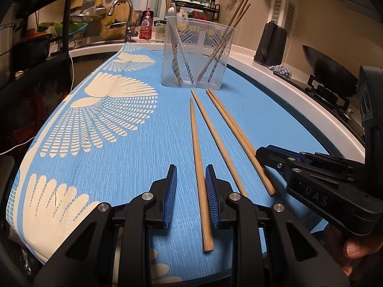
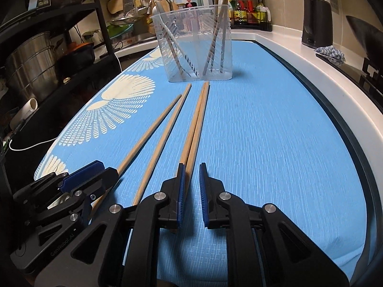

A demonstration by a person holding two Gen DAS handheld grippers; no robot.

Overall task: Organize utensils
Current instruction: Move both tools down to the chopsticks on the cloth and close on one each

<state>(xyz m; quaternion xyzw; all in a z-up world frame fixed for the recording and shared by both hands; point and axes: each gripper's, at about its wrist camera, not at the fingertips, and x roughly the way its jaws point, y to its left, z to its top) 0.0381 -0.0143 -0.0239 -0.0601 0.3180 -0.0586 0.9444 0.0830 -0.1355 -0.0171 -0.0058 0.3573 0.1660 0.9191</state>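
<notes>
Blue cloth (image 1: pixel 119 157) under clear holder (image 1: pixel 195 55) with upright chopsticks (image 1: pixel 225 40).

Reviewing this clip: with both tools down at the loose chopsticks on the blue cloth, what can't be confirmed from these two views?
- Left wrist view: the right tool covers the right pair of chopsticks, so contact is unclear.
- Right wrist view: the left tool hides the leftmost chopstick's near end.
- Both views: the clear cup's ribbed wall blurs the count inside.

Both wrist views face the holder (image 1: pixel 196 55) low, close
</notes>
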